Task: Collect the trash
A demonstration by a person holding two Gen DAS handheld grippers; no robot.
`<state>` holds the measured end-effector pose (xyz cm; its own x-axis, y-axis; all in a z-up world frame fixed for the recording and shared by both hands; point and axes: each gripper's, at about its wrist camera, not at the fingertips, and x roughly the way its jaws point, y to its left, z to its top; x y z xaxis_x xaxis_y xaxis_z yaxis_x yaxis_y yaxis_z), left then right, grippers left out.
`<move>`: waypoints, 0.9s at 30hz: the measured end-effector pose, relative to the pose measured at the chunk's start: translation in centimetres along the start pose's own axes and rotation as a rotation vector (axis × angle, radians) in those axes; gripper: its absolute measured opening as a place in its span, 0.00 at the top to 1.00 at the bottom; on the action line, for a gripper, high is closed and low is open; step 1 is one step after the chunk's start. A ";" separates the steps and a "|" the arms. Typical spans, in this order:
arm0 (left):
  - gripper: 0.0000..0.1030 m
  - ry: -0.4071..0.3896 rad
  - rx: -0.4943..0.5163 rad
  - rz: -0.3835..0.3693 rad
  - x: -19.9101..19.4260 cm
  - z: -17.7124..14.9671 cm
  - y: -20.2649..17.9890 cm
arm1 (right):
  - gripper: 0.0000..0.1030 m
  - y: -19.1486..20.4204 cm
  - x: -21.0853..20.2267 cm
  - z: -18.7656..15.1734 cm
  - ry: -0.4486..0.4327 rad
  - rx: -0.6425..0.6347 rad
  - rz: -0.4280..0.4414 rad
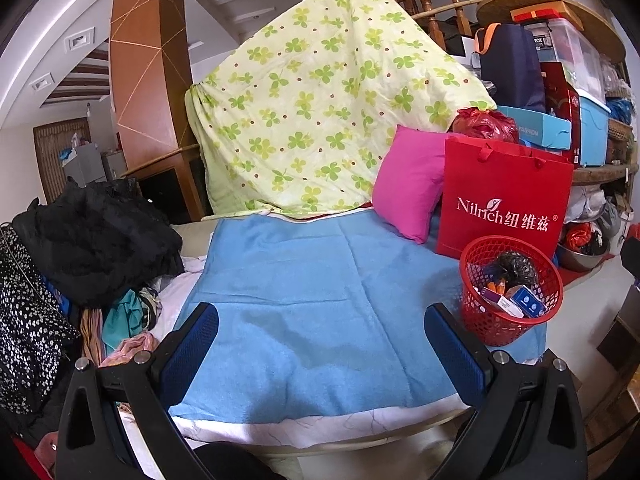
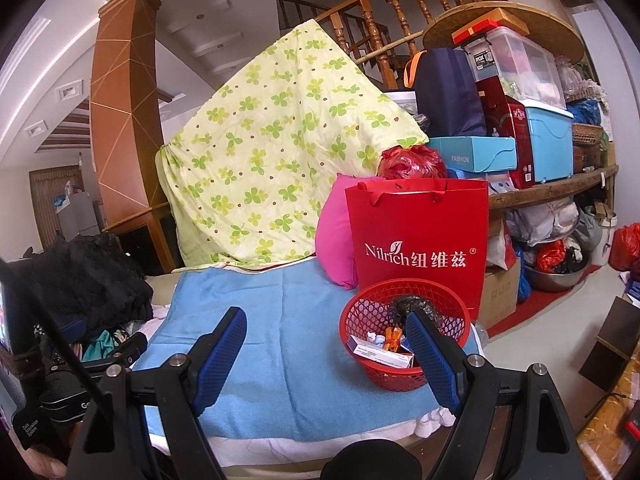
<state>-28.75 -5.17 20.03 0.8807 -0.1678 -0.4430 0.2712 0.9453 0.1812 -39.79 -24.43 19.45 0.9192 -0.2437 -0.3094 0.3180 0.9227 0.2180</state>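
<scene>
Right wrist: tongs [image 2: 326,350] spread and bare, left tongs [image 1: 320,344] likewise; sweep blue towel [image 1: 312,288] beside red basket [image 2: 404,320] for leftovers.

- The glossy red paper gift bag [image 2: 418,236] with cord handles carries white lettering: "Nilrich", three Chinese characters, and a ® mark.
- The flat light-blue cardboard box [image 2: 474,154] reads "FASHION" on its side.
- The clear plastic storage bin [image 2: 516,54] bears a black label, "ROX".
- Print on the small cartons in the red mesh plastic basket [image 2: 400,376] is too small to read.
</scene>
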 end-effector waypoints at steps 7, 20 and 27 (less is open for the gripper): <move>0.01 -0.004 0.030 0.005 -0.4 0.2 -0.1 | 0.18 0.7 -0.3 -0.2 0.000 -0.011 0.013; 0.01 0.002 0.029 0.006 -0.5 0.3 0.0 | 0.18 0.4 -0.3 0.2 -0.004 0.001 0.006; 0.01 0.000 0.017 0.014 -0.4 0.3 0.5 | 0.18 1.0 -0.1 0.0 0.002 -0.011 0.015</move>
<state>-28.89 -4.70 20.56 0.8846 -0.1542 -0.4402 0.2649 0.9428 0.2022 -39.56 -23.49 19.69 0.9232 -0.2293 -0.3083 0.3017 0.9296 0.2119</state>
